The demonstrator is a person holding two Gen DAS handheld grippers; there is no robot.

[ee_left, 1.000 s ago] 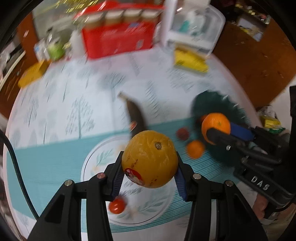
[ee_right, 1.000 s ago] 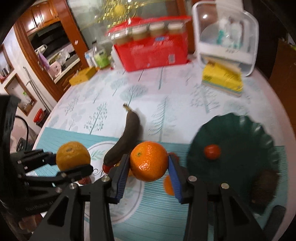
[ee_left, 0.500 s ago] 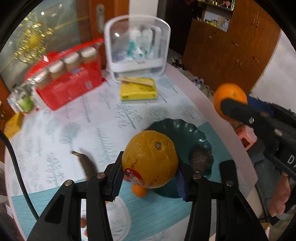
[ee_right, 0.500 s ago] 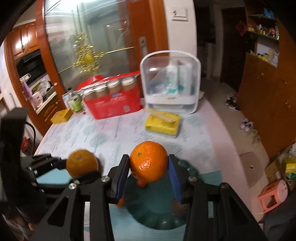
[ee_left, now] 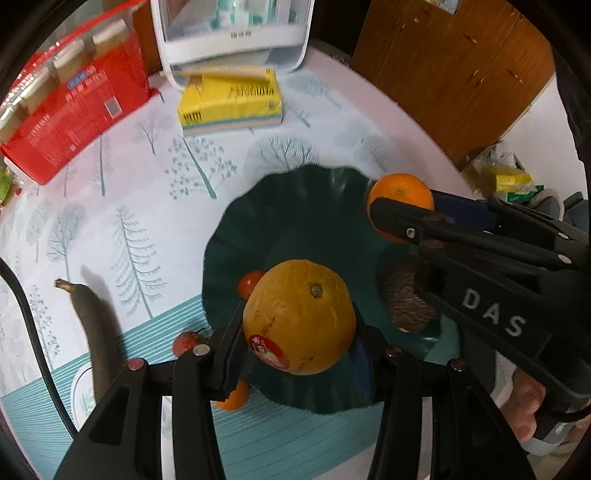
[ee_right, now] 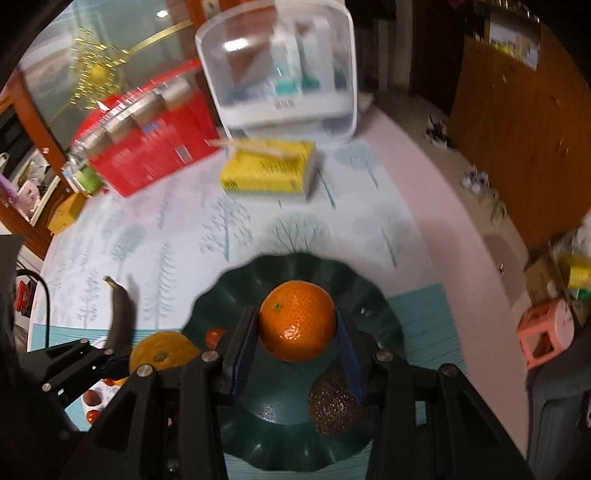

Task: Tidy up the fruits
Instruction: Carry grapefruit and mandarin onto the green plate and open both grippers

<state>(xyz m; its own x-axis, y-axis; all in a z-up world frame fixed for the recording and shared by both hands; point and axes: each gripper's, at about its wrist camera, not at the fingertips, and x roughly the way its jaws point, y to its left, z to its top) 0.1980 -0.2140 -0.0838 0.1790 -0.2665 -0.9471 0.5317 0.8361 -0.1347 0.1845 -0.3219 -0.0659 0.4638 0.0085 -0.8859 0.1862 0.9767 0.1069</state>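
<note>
My left gripper is shut on a large yellow-orange fruit with a red sticker and holds it over the near rim of the dark green plate. My right gripper is shut on a bright orange above the same plate; that orange also shows in the left wrist view. On the plate lie a small red tomato and a brown rough fruit. A blackened banana lies left of the plate.
A small red fruit and a small orange lie by the plate's left rim. A white patterned plate sits at lower left. A yellow box, a red carton and a white container stand at the back.
Both grippers have come down and forward with their fruits, from high above the table to just over the green plate. Both stay shut.
</note>
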